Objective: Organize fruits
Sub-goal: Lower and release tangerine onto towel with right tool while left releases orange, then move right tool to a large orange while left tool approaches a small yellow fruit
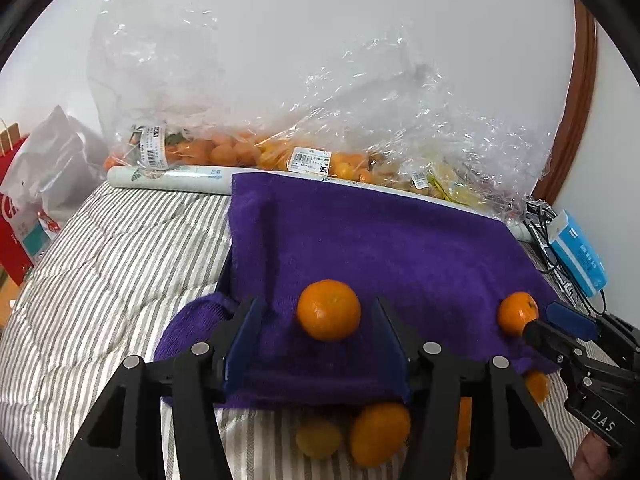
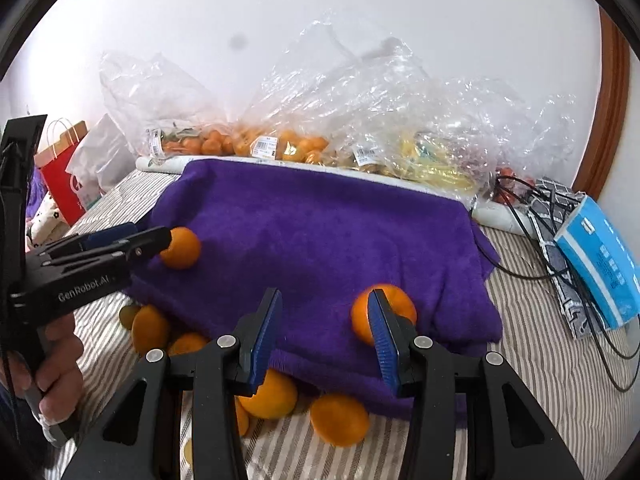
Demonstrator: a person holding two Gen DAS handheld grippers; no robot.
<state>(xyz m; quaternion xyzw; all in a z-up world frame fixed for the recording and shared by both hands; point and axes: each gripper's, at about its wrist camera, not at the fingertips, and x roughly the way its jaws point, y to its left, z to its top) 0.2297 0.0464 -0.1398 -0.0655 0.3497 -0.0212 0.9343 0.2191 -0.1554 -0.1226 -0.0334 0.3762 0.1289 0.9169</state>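
A purple towel (image 1: 400,248) (image 2: 320,232) lies draped over a raised shape on the striped bed. One orange (image 1: 328,310) (image 2: 180,248) rests on its front slope, between the tips of my left gripper (image 1: 316,306) (image 2: 160,236). The pads stand apart from its sides, so this gripper is open. A second orange (image 1: 518,314) (image 2: 384,312) sits on the towel at the tip of the right-hand finger of my right gripper (image 2: 325,294) (image 1: 548,322). That gripper is open, with only towel between the pads. Several loose oranges (image 1: 378,434) (image 2: 340,420) lie below the towel's front edge.
Clear plastic bags of fruit (image 1: 224,148) (image 2: 296,144) and a white roll (image 1: 172,178) line the wall behind. A blue tissue pack (image 1: 576,256) (image 2: 600,264) and black cables (image 2: 520,264) lie at the right. A red paper bag (image 1: 16,224) (image 2: 60,176) stands at the left.
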